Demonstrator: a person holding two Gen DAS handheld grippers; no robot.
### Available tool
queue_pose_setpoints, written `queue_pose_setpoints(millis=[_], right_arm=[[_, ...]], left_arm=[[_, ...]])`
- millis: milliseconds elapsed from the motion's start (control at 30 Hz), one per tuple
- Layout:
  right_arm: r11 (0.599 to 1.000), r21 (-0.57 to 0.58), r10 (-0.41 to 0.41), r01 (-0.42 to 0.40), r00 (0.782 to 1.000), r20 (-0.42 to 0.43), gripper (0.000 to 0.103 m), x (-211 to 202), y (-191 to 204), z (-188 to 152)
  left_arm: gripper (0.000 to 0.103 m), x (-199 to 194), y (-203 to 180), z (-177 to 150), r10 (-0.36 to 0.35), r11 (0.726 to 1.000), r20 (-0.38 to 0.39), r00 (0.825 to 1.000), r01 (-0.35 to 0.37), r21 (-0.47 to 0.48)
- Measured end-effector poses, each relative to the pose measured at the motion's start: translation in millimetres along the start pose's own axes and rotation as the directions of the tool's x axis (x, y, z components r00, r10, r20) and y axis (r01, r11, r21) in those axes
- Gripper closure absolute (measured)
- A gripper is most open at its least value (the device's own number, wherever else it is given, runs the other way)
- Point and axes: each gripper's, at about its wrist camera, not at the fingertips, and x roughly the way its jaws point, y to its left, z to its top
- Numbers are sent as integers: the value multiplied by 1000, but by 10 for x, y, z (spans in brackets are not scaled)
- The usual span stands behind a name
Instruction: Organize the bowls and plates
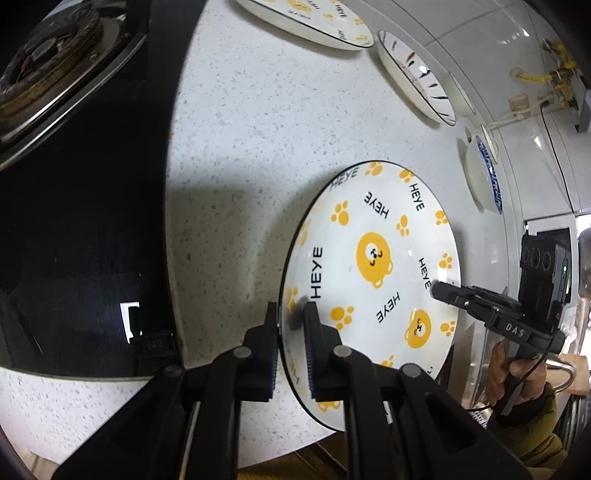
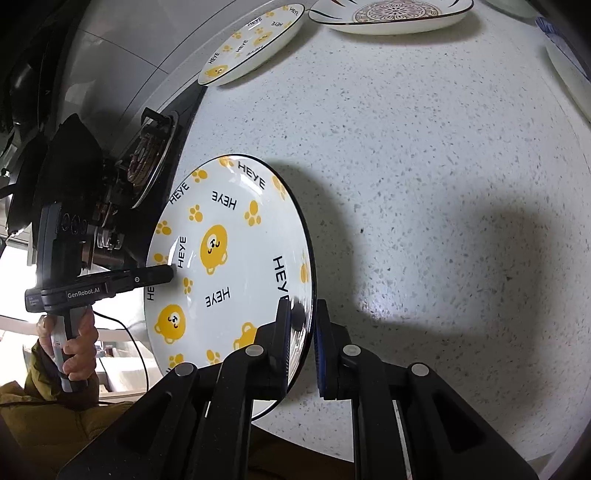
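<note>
A white plate with yellow bears and "HEYE" lettering (image 1: 373,266) is held between both grippers above the speckled counter; it also shows in the right wrist view (image 2: 229,254). My left gripper (image 1: 291,314) is shut on its left rim. My right gripper (image 2: 303,314) straddles the opposite rim, with one finger on the plate's face and the other slightly off its outer side. The right gripper shows in the left wrist view (image 1: 448,291), the left gripper in the right wrist view (image 2: 168,275).
A matching bear plate (image 2: 251,40) and a patterned plate (image 2: 391,14) lie at the back of the counter (image 2: 424,155). A blue-rimmed bowl (image 1: 484,177) sits near the wall. A black cooktop (image 1: 81,236) with a burner lies to the left.
</note>
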Motion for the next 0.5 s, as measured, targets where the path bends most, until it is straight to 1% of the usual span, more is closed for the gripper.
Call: queue_pose_setpoints(millis=[133, 200, 367, 500], right_arm=[[1000, 7, -5, 5, 1000, -1, 92, 9, 7, 7], [1000, 7, -6, 6, 1000, 3, 92, 1, -17, -23], [1000, 16, -7, 7, 1000, 9, 92, 12, -20, -33], [1000, 15, -16, 16, 1000, 9, 92, 10, -6, -31]], left_arm=[[92, 12, 12, 17, -23, 1000, 20, 1000, 23, 19], [91, -3, -1, 5, -13, 999, 34, 999, 12, 39], [91, -11, -10, -15, -18, 999, 47, 999, 15, 51], [89, -32, -45, -65, 15, 996, 71, 997, -22, 87]])
